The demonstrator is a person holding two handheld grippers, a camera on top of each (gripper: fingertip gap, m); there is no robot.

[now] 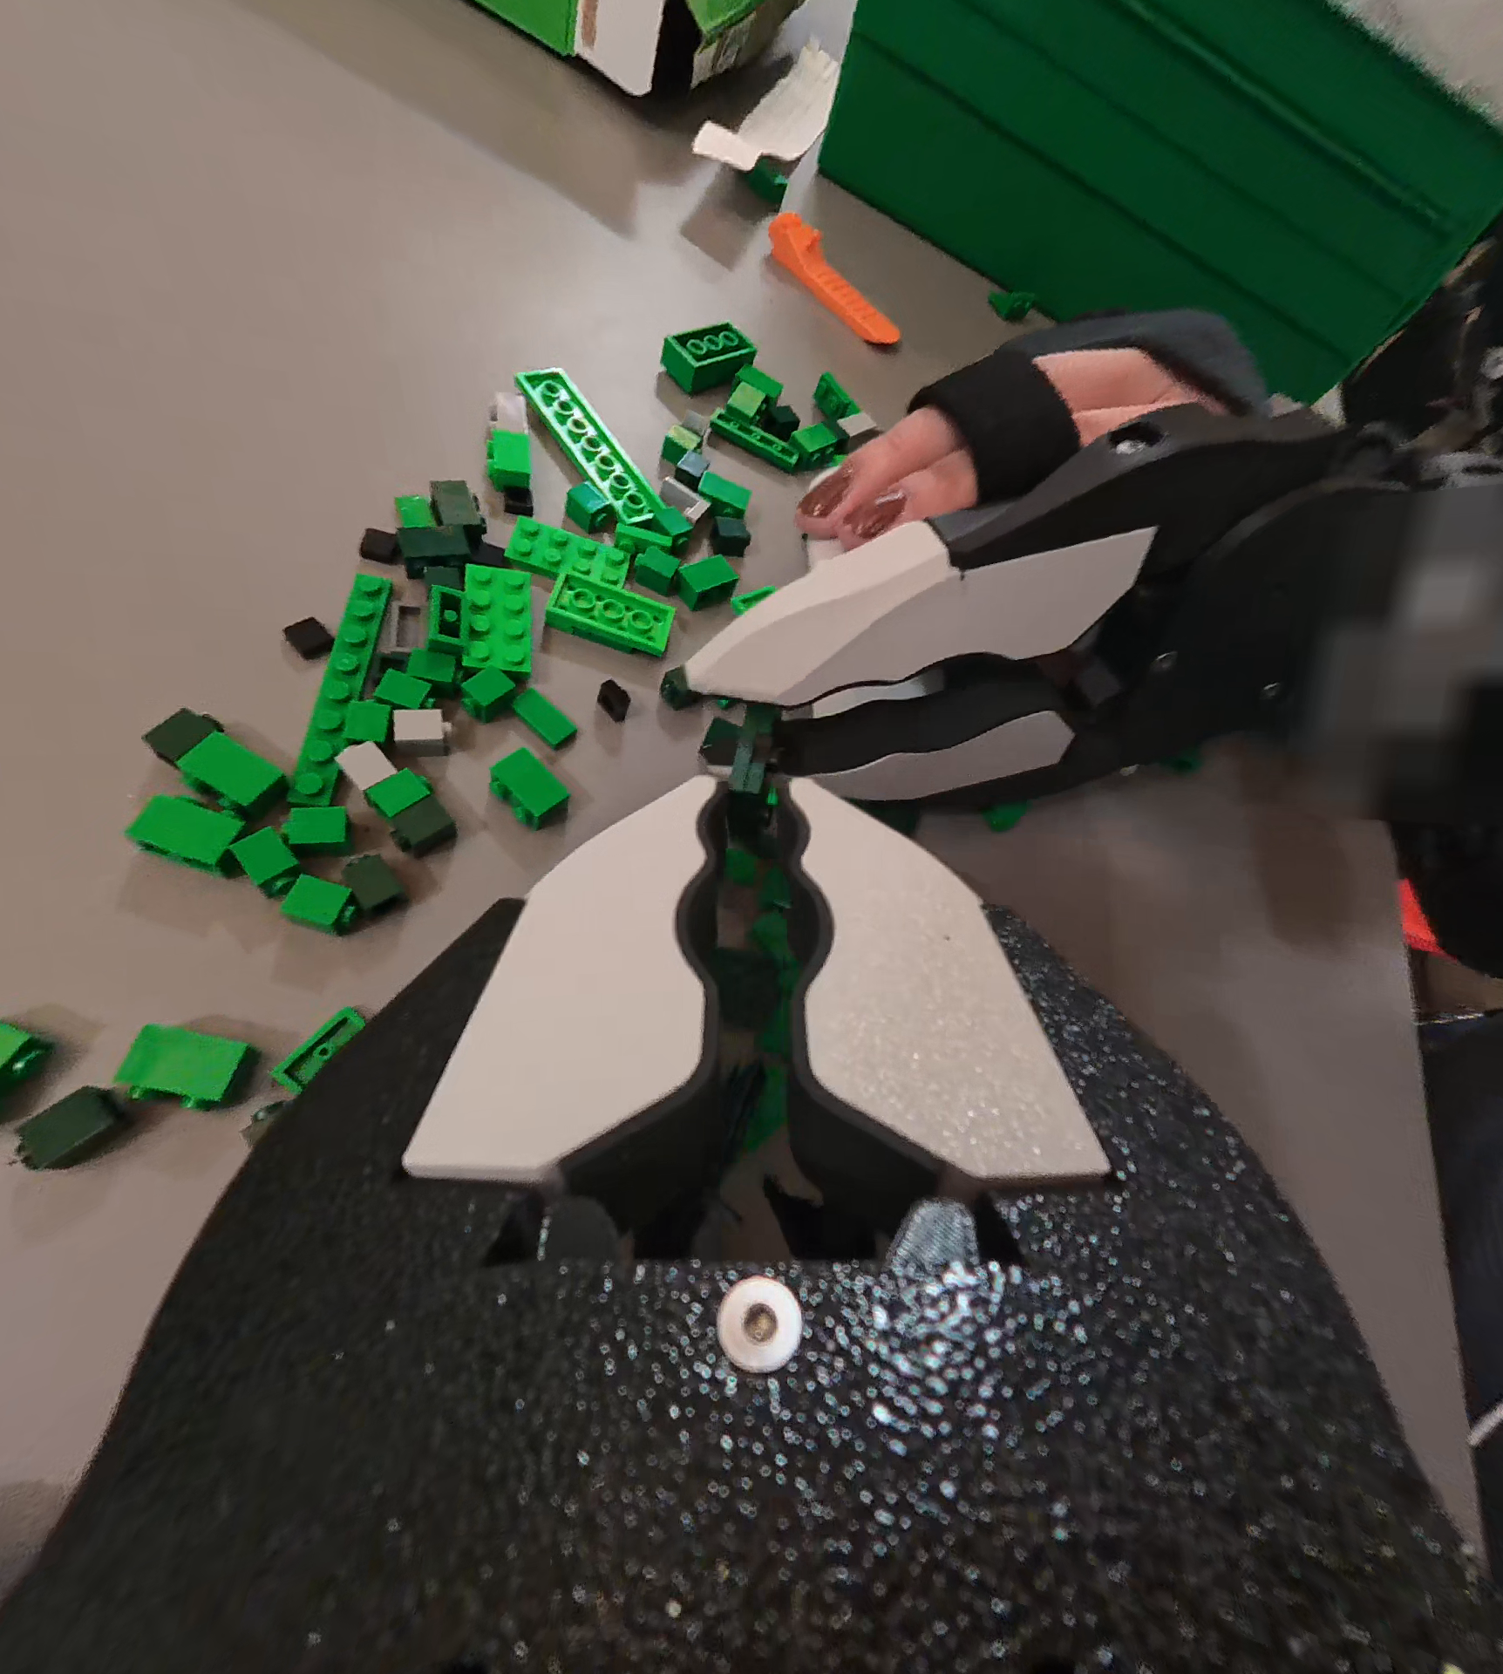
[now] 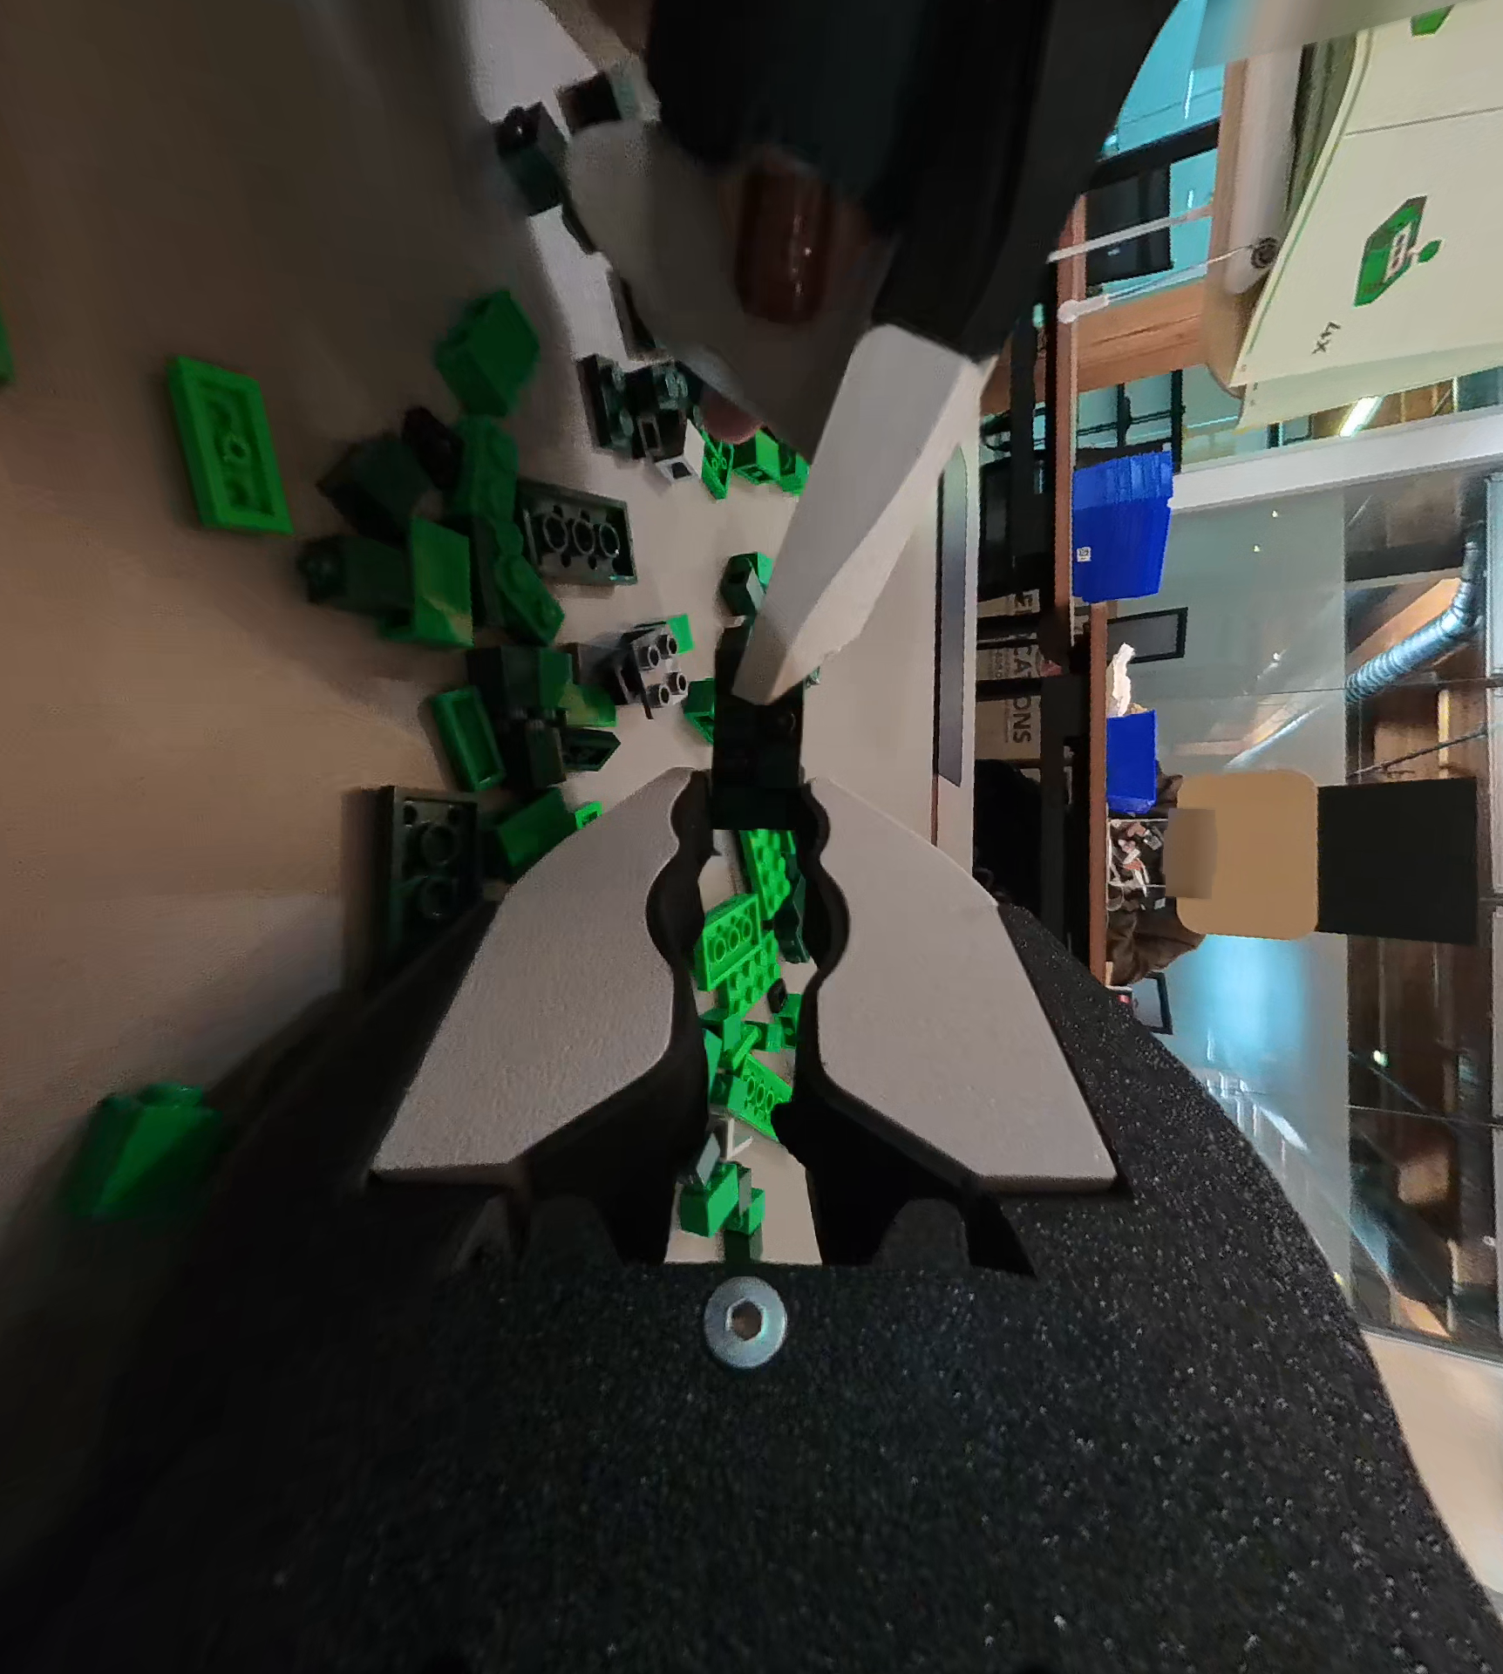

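My left gripper (image 1: 748,786) sits at the bottom centre of the left wrist view, its jaws shut on a small dark green brick piece (image 1: 750,765) just above the grey table (image 1: 186,317). My right gripper (image 1: 730,711) comes in from the right, held by a hand (image 1: 875,480), and is shut on the same dark green piece from the other side. In the right wrist view, my right gripper (image 2: 755,788) grips the dark green piece (image 2: 757,743). The left gripper's white finger (image 2: 820,543) reaches down onto it from above.
Several loose green, dark green and grey bricks (image 1: 494,616) lie spread on the table left of the grippers, with a long green plate (image 1: 594,444) among them. An orange brick separator (image 1: 829,281), a green box (image 1: 1164,163) and paper scraps (image 1: 775,127) lie beyond. The table edge (image 1: 1409,906) runs at the right. Left and right tips are no more than a few centimetres apart. Between my right fingertips and the long green plate (image 1: 594,444) there is roughly 11 centimetres.
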